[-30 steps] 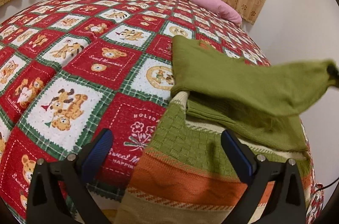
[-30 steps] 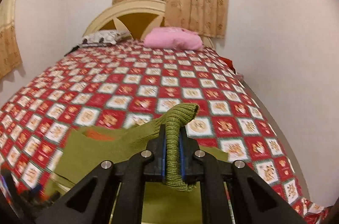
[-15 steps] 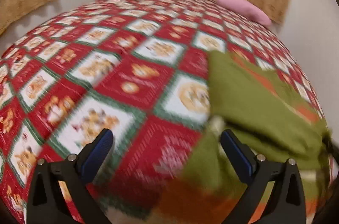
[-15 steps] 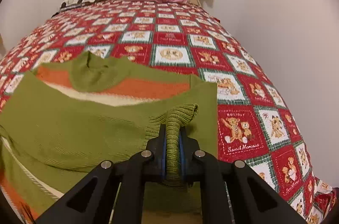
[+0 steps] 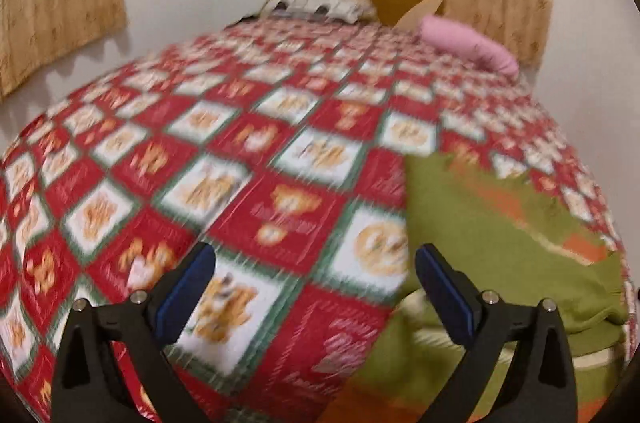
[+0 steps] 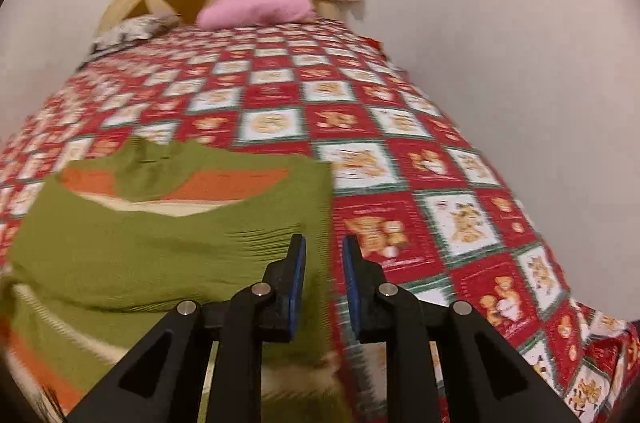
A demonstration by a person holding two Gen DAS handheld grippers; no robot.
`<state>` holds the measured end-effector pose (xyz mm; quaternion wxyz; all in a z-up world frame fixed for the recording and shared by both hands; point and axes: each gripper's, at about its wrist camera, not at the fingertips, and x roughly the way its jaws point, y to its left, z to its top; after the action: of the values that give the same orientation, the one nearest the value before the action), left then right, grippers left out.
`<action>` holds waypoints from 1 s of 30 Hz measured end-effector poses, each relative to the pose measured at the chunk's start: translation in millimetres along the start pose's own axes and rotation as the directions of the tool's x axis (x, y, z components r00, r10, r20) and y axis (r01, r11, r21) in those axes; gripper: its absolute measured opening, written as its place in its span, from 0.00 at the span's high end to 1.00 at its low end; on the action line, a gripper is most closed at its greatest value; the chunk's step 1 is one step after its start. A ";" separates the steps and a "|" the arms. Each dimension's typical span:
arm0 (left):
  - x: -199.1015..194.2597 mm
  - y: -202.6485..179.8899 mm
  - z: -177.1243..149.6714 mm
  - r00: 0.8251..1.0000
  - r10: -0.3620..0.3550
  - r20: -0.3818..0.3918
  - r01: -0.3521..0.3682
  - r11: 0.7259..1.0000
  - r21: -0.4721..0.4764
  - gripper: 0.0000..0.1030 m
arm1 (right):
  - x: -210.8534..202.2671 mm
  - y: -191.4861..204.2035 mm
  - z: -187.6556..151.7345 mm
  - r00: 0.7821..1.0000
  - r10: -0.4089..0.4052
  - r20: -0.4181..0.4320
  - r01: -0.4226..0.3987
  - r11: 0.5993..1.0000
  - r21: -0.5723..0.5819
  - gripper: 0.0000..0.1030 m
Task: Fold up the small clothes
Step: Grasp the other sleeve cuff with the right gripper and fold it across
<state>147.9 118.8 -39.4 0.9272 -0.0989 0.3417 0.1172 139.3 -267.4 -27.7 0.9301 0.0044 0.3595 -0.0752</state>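
Released a moment ago, the green sleeve (image 6: 160,243) now lies folded across the sweater (image 5: 500,223) on the red patchwork quilt (image 6: 400,127). Right gripper (image 6: 324,259) hangs over the sleeve's edge, jaws parted and empty. Left gripper (image 5: 314,275) gapes wide, apparently above bare quilt, though blur obscures this.

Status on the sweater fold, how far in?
Done: one green sleeve lies folded across the sweater body on the quilt. In hand: nothing; right gripper has its jaws parted, empty, above the sweater's edge; left gripper is wide open over quilt. Left: apparently the remaining folds.
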 end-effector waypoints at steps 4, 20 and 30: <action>20.1 -36.5 5.4 0.994 -0.080 -0.079 0.088 0.991 0.099 0.00 | 9.9 42.1 -3.9 0.992 0.110 -0.063 -0.115 0.989 -0.088 0.80; -27.4 -18.4 -41.2 0.985 -0.124 -0.122 0.153 0.951 0.269 0.00 | -111.2 3.5 -65.7 0.994 0.101 0.029 -0.100 0.994 -0.038 0.62; -85.3 -6.9 -75.7 0.982 -0.161 -0.101 0.187 0.911 0.367 0.00 | -218.6 -27.7 -142.8 0.995 0.075 0.064 -0.073 0.997 -0.020 0.61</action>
<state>40.6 79.5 -39.2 0.9235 0.0459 0.3790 -0.0367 -119.7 -256.0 14.0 0.9434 0.0070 0.3293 -0.0376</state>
